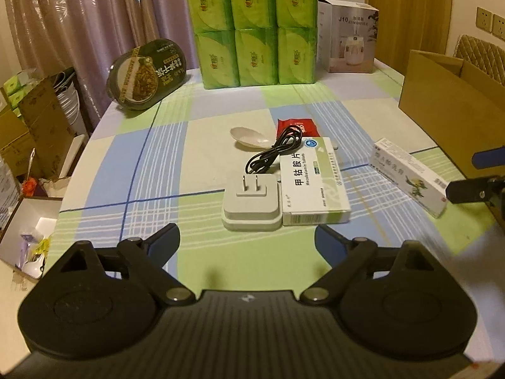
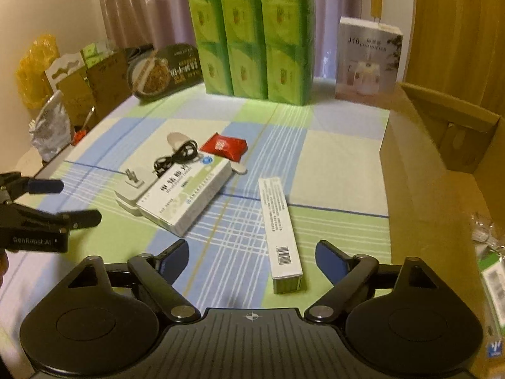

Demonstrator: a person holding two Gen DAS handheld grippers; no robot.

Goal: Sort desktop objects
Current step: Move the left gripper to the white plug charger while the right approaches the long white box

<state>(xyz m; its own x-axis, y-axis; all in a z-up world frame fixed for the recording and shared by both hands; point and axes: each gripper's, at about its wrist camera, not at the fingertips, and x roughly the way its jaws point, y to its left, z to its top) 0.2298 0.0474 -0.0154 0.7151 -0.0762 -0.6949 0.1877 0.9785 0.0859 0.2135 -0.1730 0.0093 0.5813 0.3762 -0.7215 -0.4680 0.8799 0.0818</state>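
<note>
Barely begun, judging by the layout. Left wrist view: still lying loose on the checked tablecloth (image 1: 151,158) — white plug adapter (image 1: 251,203) touching the tablet box (image 1: 312,186), black cable (image 1: 274,151), spoon (image 1: 249,137) and red sachet (image 1: 300,126) just behind it. Left gripper (image 1: 246,240) hovering near the adapter, tilted down, released, grasping nothing.

Right wrist view: long ointment box (image 2: 281,227) lying apart, right of the tablet box (image 2: 186,197); cardboard box (image 2: 442,170) further right. Right gripper (image 2: 251,257) angling down at the ointment box, jaws spread either side, not pressing.
</note>
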